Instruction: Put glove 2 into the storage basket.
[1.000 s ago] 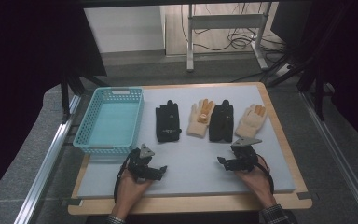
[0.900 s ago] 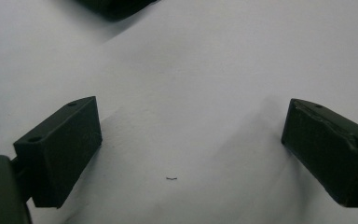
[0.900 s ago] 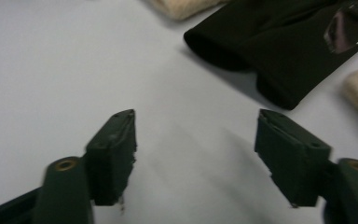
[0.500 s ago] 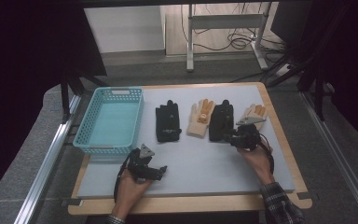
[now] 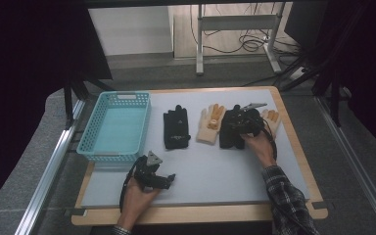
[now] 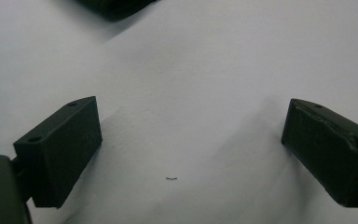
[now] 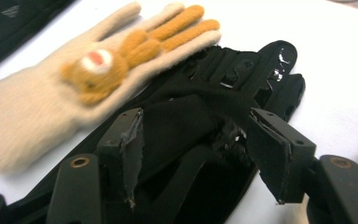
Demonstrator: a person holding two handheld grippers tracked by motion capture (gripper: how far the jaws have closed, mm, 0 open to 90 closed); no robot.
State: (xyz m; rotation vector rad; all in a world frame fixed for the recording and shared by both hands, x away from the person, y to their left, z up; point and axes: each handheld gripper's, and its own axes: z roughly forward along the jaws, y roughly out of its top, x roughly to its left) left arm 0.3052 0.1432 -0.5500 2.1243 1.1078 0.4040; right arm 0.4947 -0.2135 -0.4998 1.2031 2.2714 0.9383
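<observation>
Turquoise basket (image 5: 115,125), left black glove (image 5: 176,128), two cream gloves (image 5: 210,124) on the table (image 5: 215,171).

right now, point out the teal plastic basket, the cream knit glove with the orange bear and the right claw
teal plastic basket (image 5: 125,96) high view, far rim
cream knit glove with the orange bear (image 7: 37,109) right gripper view, back of hand
right claw (image 7: 193,135) right gripper view, between its tips

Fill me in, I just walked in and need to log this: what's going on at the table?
A person is working with a claw in each hand. The right claw is down on a black glove beside a cream glove; its jaws, which have just been opening, straddle a raised fold of the fabric. The left claw rests open on the mat. The blue basket holds nothing.
</observation>
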